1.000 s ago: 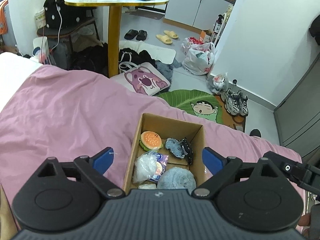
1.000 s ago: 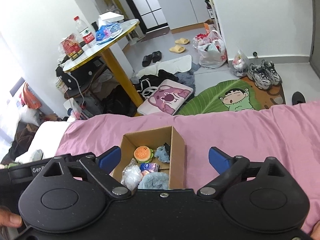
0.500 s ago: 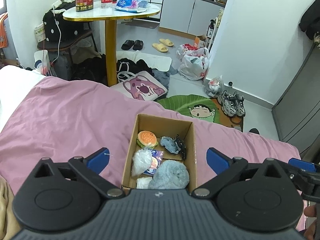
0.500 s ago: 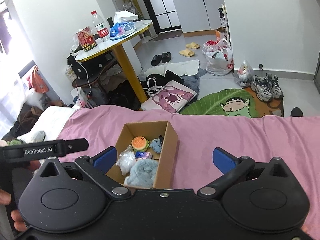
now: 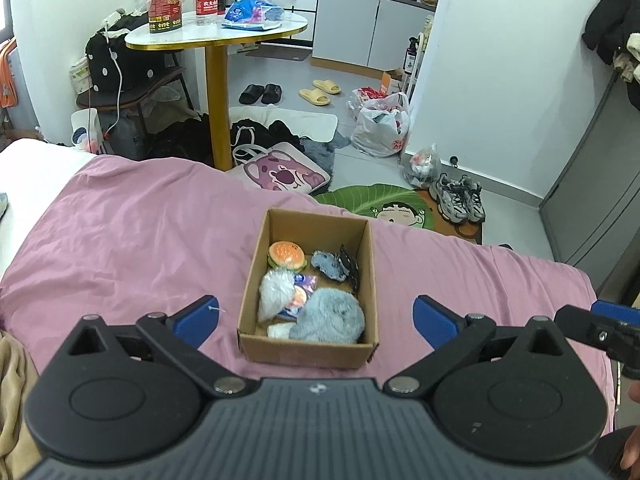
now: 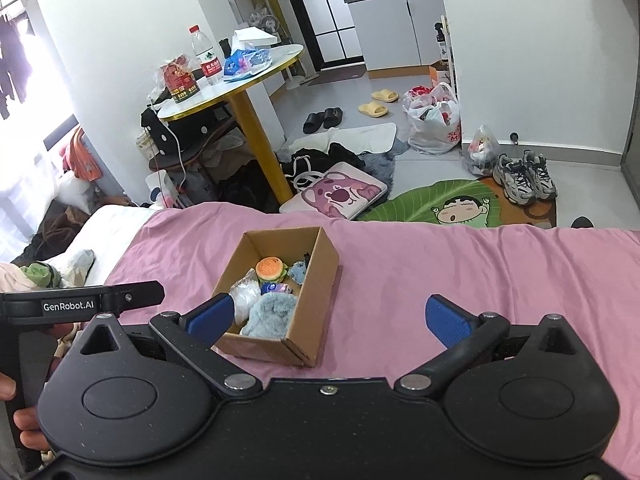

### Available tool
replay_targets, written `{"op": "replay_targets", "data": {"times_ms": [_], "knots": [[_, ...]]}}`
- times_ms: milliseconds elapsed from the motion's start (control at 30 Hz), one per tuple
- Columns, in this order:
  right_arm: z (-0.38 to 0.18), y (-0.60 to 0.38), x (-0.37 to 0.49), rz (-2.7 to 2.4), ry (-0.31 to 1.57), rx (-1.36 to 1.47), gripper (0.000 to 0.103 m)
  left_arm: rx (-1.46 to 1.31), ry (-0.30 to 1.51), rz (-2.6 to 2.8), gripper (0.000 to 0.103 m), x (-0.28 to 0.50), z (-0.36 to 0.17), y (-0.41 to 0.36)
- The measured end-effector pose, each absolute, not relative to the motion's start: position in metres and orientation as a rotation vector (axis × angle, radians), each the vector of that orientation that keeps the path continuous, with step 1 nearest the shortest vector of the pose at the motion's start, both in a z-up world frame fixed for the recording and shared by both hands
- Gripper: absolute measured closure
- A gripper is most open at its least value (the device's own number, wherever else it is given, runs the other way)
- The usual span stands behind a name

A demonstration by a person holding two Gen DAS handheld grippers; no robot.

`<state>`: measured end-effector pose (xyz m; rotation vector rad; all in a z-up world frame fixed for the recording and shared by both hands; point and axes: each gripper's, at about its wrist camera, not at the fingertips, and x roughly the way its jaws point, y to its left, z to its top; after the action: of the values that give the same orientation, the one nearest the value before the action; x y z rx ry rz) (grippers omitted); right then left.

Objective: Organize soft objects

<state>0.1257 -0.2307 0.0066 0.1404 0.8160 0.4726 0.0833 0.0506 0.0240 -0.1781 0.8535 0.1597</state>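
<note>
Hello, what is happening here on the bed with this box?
A person holds a two-finger gripper in each hand above a bed with a pink cover. Both the left gripper and the right gripper are open and hold nothing. A cardboard box sits on the cover, already filled with soft things: a burger toy, a grey-blue fluffy item, a small blue plush and a clear bag. No soft thing is seen on the cover outside the box.
</note>
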Motion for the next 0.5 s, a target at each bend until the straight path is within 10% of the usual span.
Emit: {"op": "replay_targets", "data": {"times_ms": [500], "knots": [[0.013, -0.27, 0.086, 0.46, 0.771, 0.147, 0.0, -0.154, 0.821, 0.13, 0.001, 0.046, 0.026, 0.023]]}}
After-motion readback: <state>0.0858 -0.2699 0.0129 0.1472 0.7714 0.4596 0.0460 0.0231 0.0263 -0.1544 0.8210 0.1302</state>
